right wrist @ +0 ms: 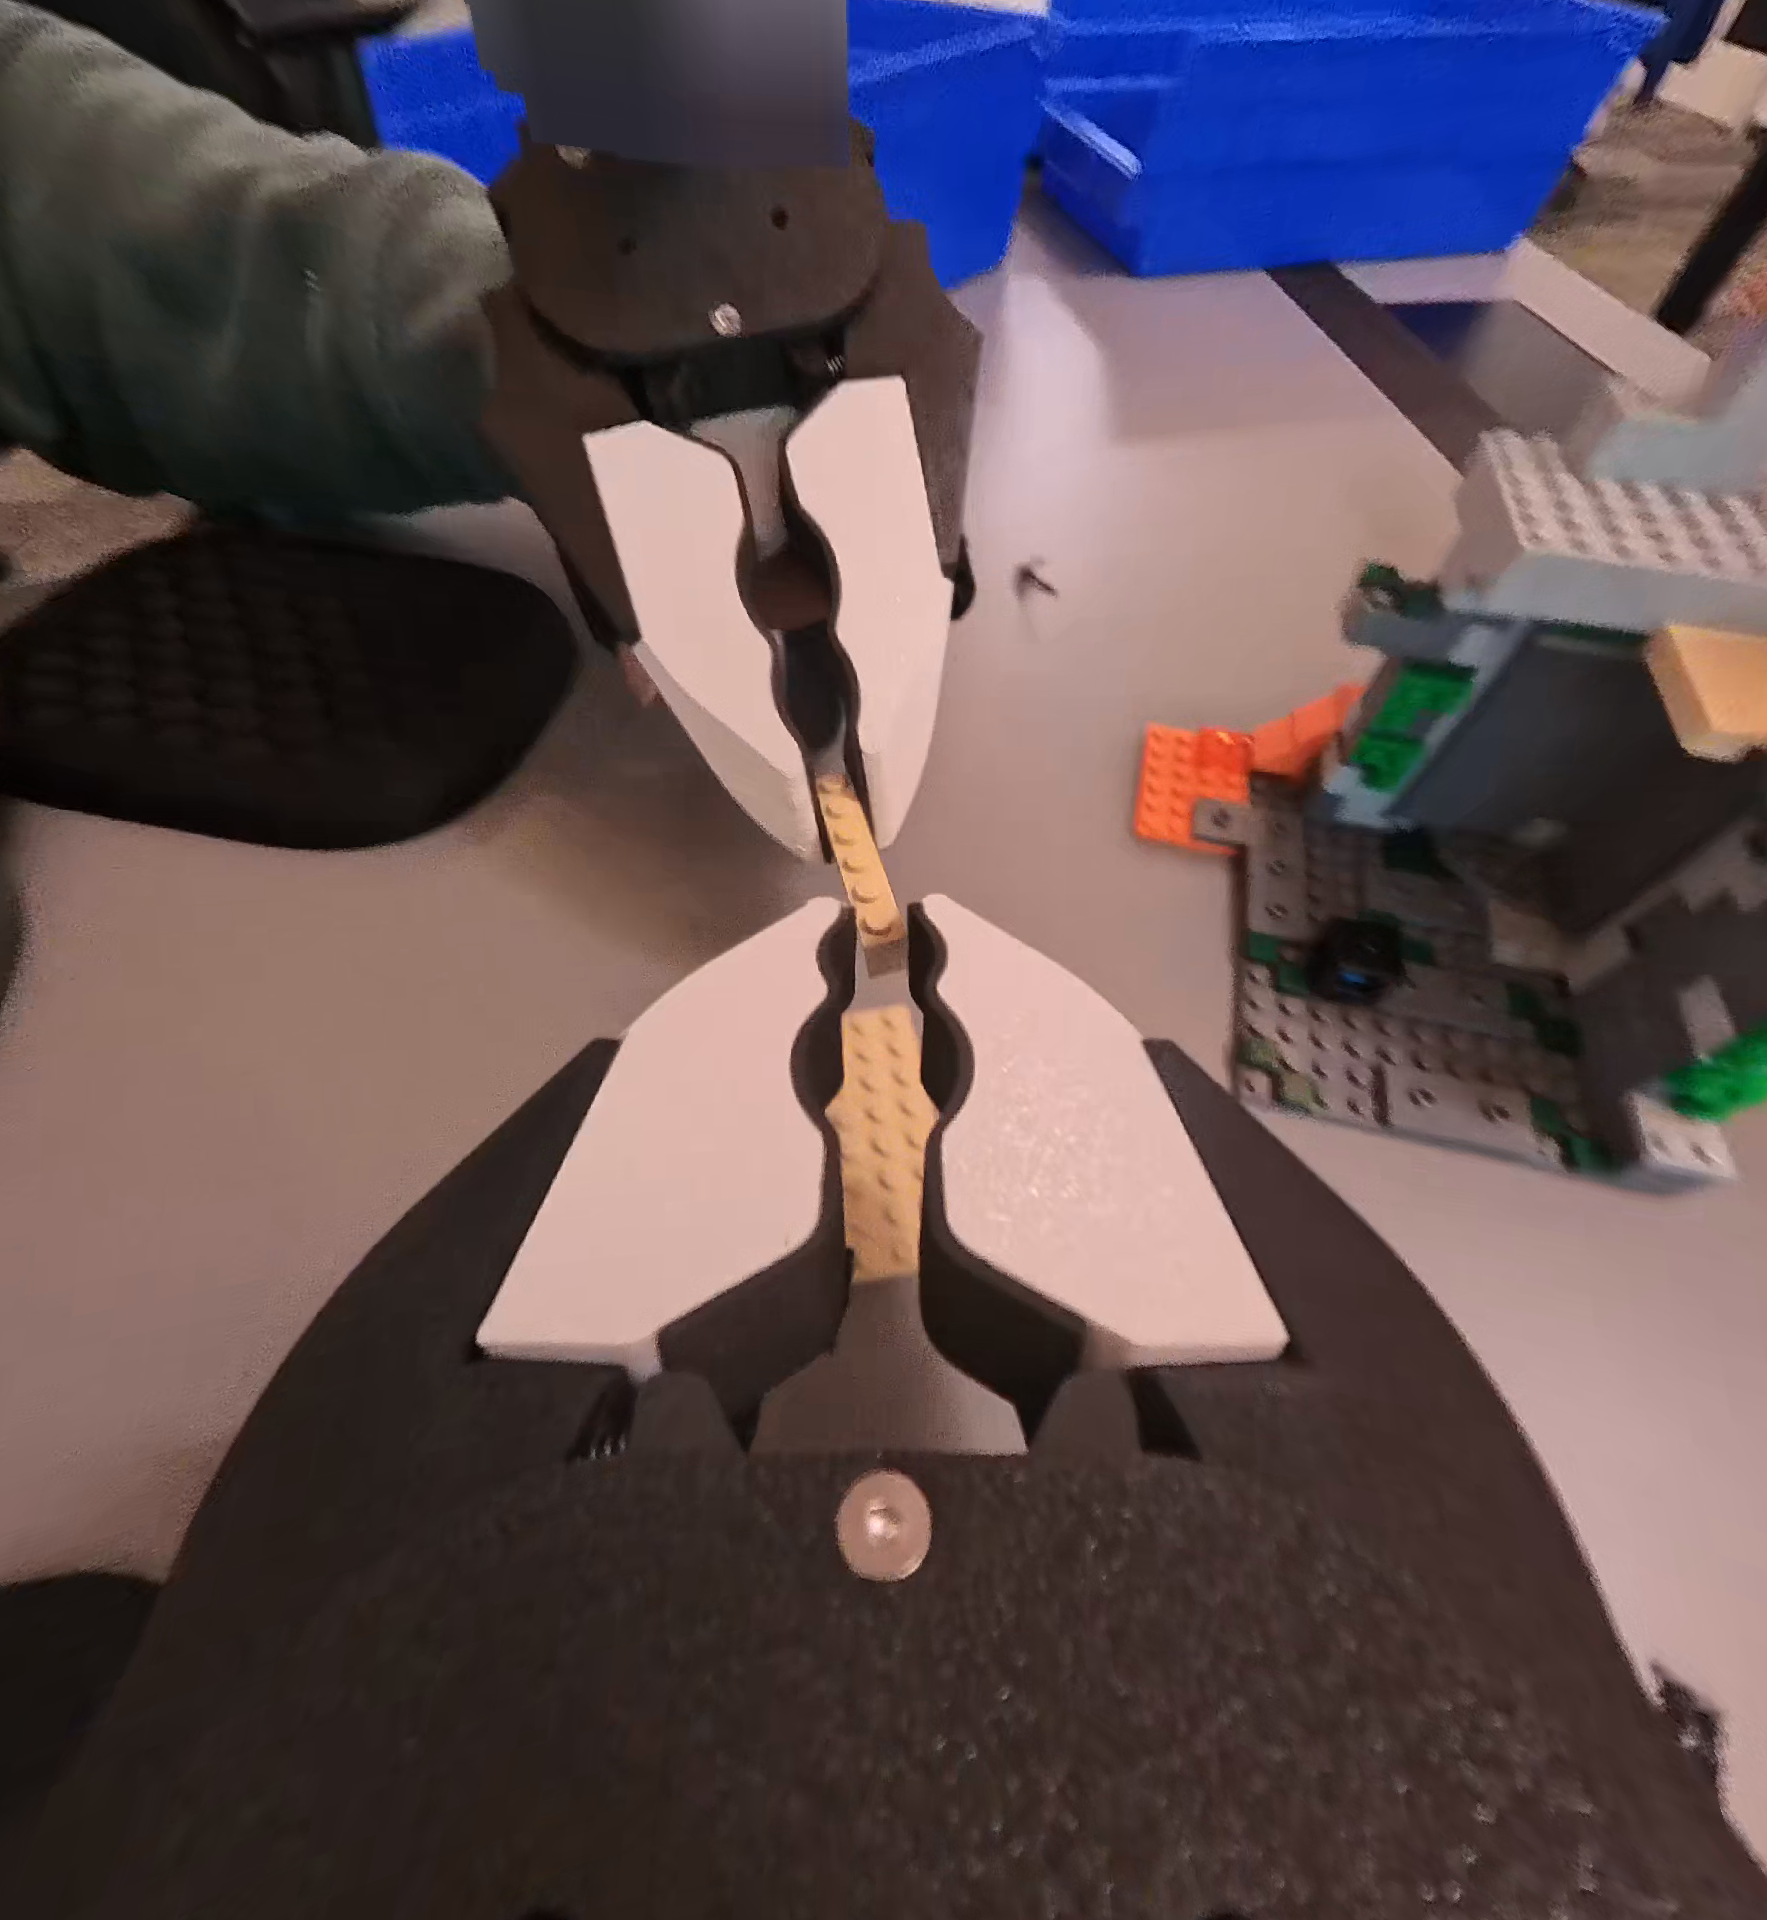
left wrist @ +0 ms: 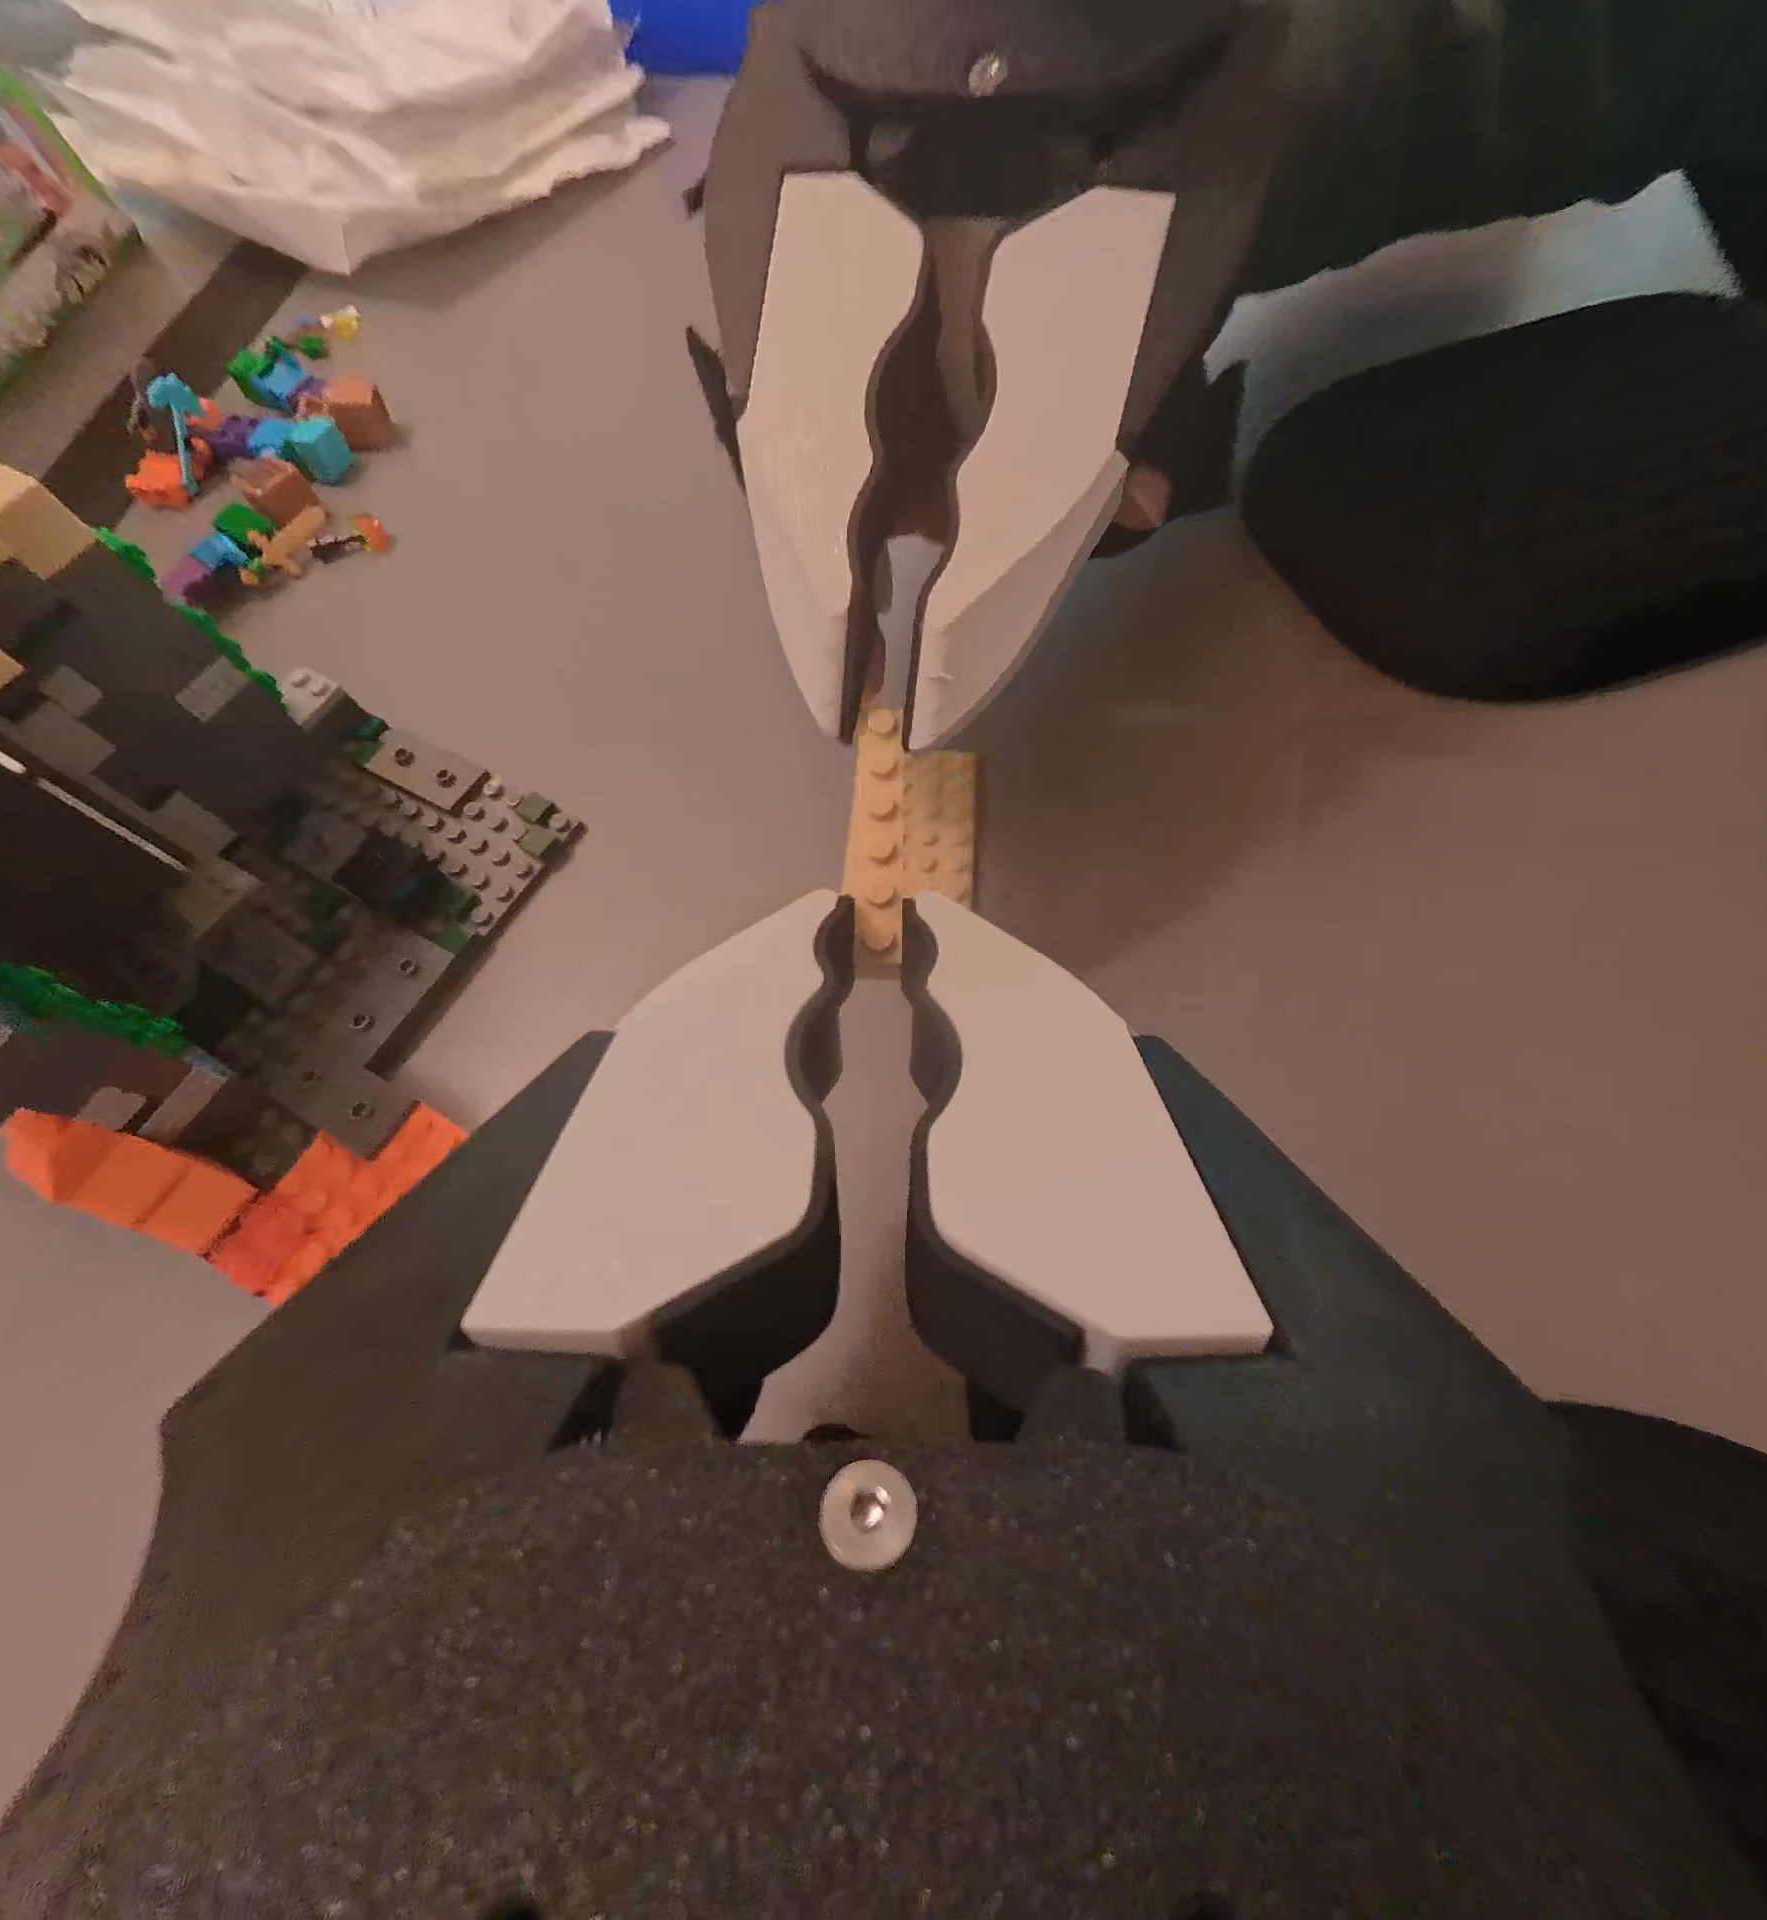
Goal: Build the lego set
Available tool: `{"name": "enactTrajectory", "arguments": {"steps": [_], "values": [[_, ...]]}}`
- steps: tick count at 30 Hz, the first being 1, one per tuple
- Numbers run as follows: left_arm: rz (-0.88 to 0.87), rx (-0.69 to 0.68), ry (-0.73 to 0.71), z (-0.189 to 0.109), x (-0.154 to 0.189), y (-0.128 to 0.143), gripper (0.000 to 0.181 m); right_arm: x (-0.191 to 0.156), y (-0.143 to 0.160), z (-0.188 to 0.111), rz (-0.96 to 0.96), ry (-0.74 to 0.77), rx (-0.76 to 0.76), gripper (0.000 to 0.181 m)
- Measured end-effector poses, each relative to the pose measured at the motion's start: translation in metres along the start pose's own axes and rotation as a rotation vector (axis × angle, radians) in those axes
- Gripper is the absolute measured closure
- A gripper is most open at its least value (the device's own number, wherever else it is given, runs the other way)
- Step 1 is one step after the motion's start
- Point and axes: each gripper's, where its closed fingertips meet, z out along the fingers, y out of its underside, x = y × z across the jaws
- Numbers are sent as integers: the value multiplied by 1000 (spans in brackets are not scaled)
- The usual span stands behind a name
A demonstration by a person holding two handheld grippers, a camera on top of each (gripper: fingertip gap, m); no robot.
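Both grippers pinch one tan strip (left wrist: 880,831) end to end: left gripper (left wrist: 871,914) near, right gripper (left wrist: 884,727) opposite, above tan plate (right wrist: 879,1143).

Tan strip (left wrist: 879,831): one stud wide, long, thin, studs up. Held off the tabletop (left wrist: 1378,935), level in the left wrist view; both ends sit between jaws.

Tan plate (left wrist: 946,821): two studs wide, flat on the tabletop, directly under the strip and offset to one side; in the right wrist view (right wrist: 879,1132) it runs lengthwise below the strip (right wrist: 863,883).

Partial build (left wrist: 235,883): dark grey stepped baseplates, green patches, orange bricks at one edge, tan blocks on top. Stands on the tabletop, well apart from the strip.

Loose coloured pieces (left wrist: 266,457): small pile beyond the build.
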Motion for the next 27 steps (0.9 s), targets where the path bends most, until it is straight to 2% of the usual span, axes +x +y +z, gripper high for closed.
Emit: {"name": "enactTrajectory", "arguments": {"steps": [4, 11, 13, 17, 19, 21, 24, 27], "values": [[-33, -67, 22, 24, -23, 9, 173, 27, 23, -7, 25, 74, -87, 181], [-25, -137, 79, 56, -35, 19, 173, 40, 45, -14, -30, 113, -192, 181], [-17, -158, 95, 61, -34, 20, 173, 43, 48, -16, -66, 118, -225, 167], [-2, -170, 130, 66, -31, 18, 173, 42, 58, -12, -118, 84, -316, 163], [13, -183, 129, 68, -32, 19, 173, 44, 64, -9, -135, 79, -364, 174], [30, -195, 130, 67, -32, 20, 170, 45, 65, -8, -145, 68, -387, 175], [37, -207, 111, 61, -33, 21, 159, 47, 67, -9, -140, 50, -431, 175], [50, -199, 83, 49, -34, 19, 160, 47, 68, -10, -132, 16, -477, 175]]}}
